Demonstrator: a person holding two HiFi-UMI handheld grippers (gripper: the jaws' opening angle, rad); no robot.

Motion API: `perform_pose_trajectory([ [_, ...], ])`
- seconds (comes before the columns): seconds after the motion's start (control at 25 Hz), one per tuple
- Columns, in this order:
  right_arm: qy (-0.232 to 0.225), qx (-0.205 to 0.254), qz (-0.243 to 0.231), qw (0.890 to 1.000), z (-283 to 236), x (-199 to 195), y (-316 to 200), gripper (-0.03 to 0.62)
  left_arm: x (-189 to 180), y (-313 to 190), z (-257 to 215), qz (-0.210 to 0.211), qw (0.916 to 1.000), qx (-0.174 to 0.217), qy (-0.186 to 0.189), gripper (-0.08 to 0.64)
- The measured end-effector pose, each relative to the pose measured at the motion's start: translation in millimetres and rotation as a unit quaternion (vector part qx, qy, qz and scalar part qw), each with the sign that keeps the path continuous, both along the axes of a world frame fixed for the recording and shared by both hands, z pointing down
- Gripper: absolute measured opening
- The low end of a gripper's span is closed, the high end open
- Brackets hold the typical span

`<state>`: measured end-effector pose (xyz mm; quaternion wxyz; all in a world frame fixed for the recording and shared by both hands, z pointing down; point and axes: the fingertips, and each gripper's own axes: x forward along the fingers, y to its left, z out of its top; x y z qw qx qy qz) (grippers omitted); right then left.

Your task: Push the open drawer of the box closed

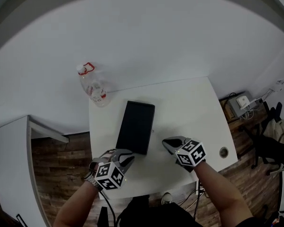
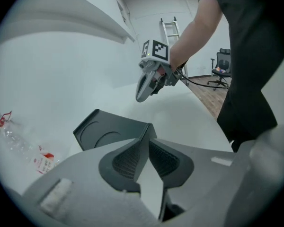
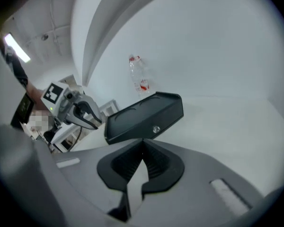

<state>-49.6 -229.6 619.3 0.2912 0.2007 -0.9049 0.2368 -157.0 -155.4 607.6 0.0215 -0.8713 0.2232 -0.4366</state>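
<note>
A flat black box (image 1: 136, 126) lies in the middle of the white table (image 1: 189, 103). Two round hollows show in its lid (image 2: 111, 132). A small round knob sits on the side that faces my right gripper (image 3: 155, 129), and no drawer sticks out there. My left gripper (image 1: 127, 156) is just off the box's near left corner, its fingertips (image 2: 149, 138) together with nothing between them. Right of the box's near end, a little apart from it, my right gripper (image 1: 168, 143) is shut and empty (image 3: 143, 145).
A clear plastic bottle with a red label (image 1: 93, 86) lies at the table's far left corner. There is a round cable hole (image 1: 223, 152) near the table's right edge. A white cabinet (image 1: 9, 160) stands to the left, with wooden floor below.
</note>
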Motion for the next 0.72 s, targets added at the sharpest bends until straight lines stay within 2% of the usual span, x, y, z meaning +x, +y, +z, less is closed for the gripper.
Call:
perform_pose_trajectory([
  [0.08,-0.05,-0.015,0.024,0.998,-20,12,16,0.004,3,10,-7,-0.023,0.9997,0.003,0.008,0.002],
  [0.2,-0.11,-0.028,0.047,0.992,-48,31,43,0.003,17,33,-18,-0.064,0.9971,-0.007,0.04,0.002],
  [0.32,-0.172,-0.046,0.064,0.982,-77,52,74,0.003,41,60,-33,-0.111,0.9887,-0.029,0.097,0.002],
  [0.4,-0.213,-0.061,0.074,0.972,-95,70,97,0.005,62,80,-47,-0.142,0.9777,-0.045,0.147,0.002],
  [0.56,-0.28,-0.085,0.094,0.951,-126,107,143,0.005,105,124,-68,-0.192,0.947,-0.082,0.244,0.002],
  [0.72,-0.304,-0.095,0.093,0.943,-138,137,187,0.005,144,168,-79,-0.221,0.9128,-0.123,0.321,0.002],
])
